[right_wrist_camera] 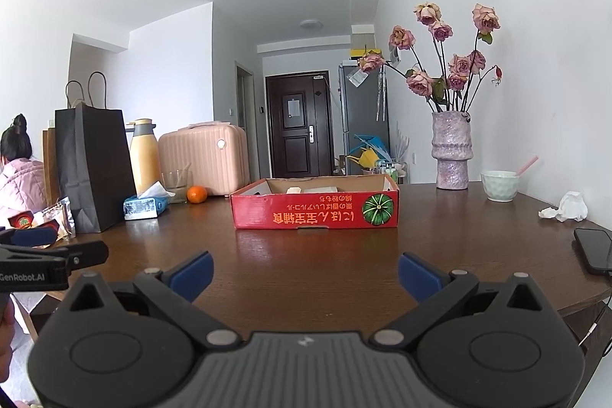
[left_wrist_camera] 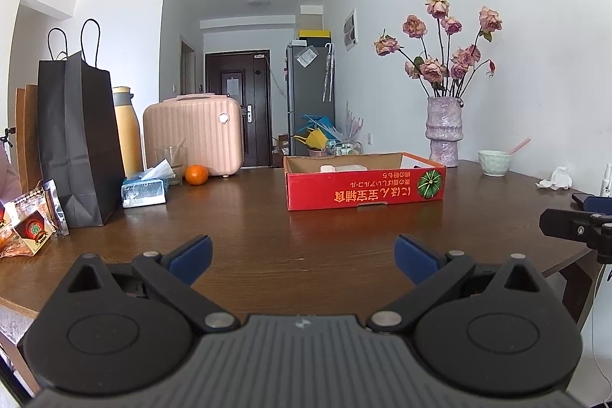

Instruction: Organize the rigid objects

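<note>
The left gripper (left_wrist_camera: 304, 257) hangs low over the dark brown wooden table (left_wrist_camera: 237, 217) with its blue-padded fingers (left_wrist_camera: 191, 257) spread wide and nothing between them. Ahead of the gap, slightly toward the right finger and well apart from both pads, sits the shallow red cardboard box (left_wrist_camera: 363, 188) printed with orange characters and a green pumpkin picture. Pale, flat items lie inside it, only their tops showing over the front wall. Beyond the left finger, farther back on the table, stand a tall black paper bag (left_wrist_camera: 80, 140), a blue tissue pack (left_wrist_camera: 144, 189), a small orange fruit (left_wrist_camera: 196, 174) and a ribbed pink hard case (left_wrist_camera: 193, 136). Beyond the right finger stand a lilac textured vase of dried roses (left_wrist_camera: 443, 130) and a pale green bowl (left_wrist_camera: 495, 162).

The right gripper (right_wrist_camera: 305, 274) is likewise wide open and empty, its blue pads (right_wrist_camera: 419, 274) parted above bare tabletop (right_wrist_camera: 306, 262). The same red box (right_wrist_camera: 315, 211) lies straight ahead between the two fingers' lines, well apart from the tips. To the right of the right finger, near the table's edge, a black phone (right_wrist_camera: 594, 249) lies flat, with a crumpled white tissue (right_wrist_camera: 570, 207) behind it. At the far left of this view, part of the other gripper shows, and a seated person in a pink jacket (right_wrist_camera: 19, 178) is behind the bag.
</note>
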`<state>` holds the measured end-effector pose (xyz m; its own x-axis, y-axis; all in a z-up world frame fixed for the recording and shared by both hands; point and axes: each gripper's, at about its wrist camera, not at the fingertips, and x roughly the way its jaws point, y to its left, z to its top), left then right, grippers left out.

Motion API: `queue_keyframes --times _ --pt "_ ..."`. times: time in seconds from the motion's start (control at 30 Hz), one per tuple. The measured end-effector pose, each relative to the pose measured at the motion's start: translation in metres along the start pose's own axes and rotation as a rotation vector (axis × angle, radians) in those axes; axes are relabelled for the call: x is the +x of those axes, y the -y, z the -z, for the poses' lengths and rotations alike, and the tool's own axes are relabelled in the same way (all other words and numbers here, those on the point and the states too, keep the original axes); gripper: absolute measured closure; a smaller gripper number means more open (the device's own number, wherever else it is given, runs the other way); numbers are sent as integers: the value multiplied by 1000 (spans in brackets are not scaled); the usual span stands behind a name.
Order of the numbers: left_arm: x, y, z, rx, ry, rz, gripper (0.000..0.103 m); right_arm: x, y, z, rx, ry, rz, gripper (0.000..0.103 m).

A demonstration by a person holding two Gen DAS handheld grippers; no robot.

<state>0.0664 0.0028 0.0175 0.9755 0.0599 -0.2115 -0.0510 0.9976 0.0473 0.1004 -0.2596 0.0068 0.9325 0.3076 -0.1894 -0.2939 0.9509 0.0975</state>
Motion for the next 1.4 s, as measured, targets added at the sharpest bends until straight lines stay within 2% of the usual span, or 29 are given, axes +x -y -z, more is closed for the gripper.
queue_keyframes --times 1.4 --pt "-1 0 0 -6 5 8 0 2 3 1 7 -3 -2 0"
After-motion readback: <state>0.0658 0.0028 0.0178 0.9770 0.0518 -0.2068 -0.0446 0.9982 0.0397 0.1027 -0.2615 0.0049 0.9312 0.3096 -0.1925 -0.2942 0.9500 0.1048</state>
